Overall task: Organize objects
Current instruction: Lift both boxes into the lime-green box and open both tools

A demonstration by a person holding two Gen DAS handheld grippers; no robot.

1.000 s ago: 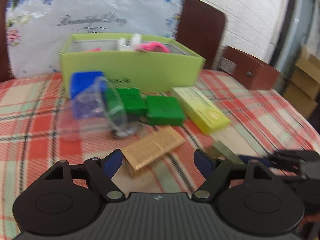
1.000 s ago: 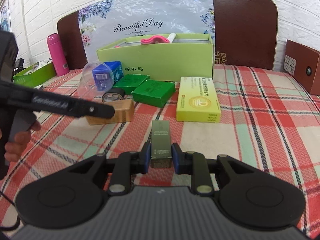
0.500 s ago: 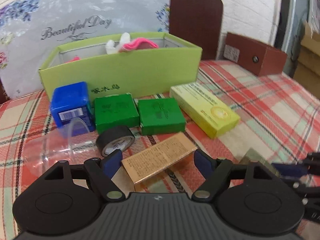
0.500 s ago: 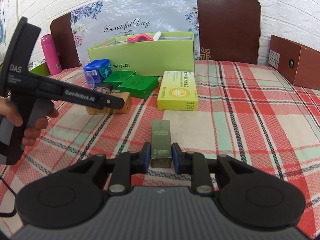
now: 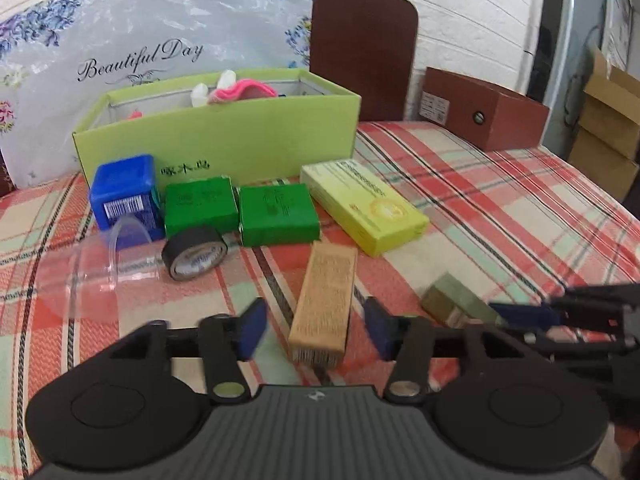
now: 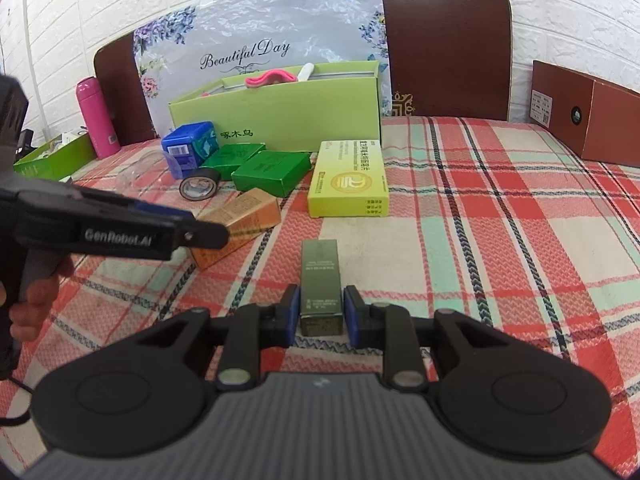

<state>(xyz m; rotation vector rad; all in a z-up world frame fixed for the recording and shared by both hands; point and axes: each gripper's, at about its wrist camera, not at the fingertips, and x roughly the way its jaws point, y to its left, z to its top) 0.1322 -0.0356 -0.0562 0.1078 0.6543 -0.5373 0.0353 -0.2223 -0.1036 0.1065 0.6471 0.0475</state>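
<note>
My left gripper (image 5: 316,326) is open, its fingers on either side of a tan box (image 5: 325,300) that lies on the checked tablecloth; the box also shows in the right wrist view (image 6: 240,222). My right gripper (image 6: 322,314) is shut on a small olive-green box (image 6: 320,286), which also shows in the left wrist view (image 5: 454,304). Behind stand a light green open box (image 5: 224,140), a blue cube (image 5: 124,196), two dark green boxes (image 5: 276,214), a black tape roll (image 5: 194,252), a yellow-green flat box (image 5: 364,206) and a clear cup (image 5: 92,276).
A brown box (image 6: 588,120) stands at the table's right edge. A pink bottle (image 6: 96,118) and a green tray (image 6: 52,158) are at the far left. A flowered board (image 6: 256,52) and chair backs stand behind the table.
My left gripper has swung and closed in on the tan box, which now lies lengthwise between its open fingers. The clear cup has come to rest on its side. The right gripper keeps its hold.
</note>
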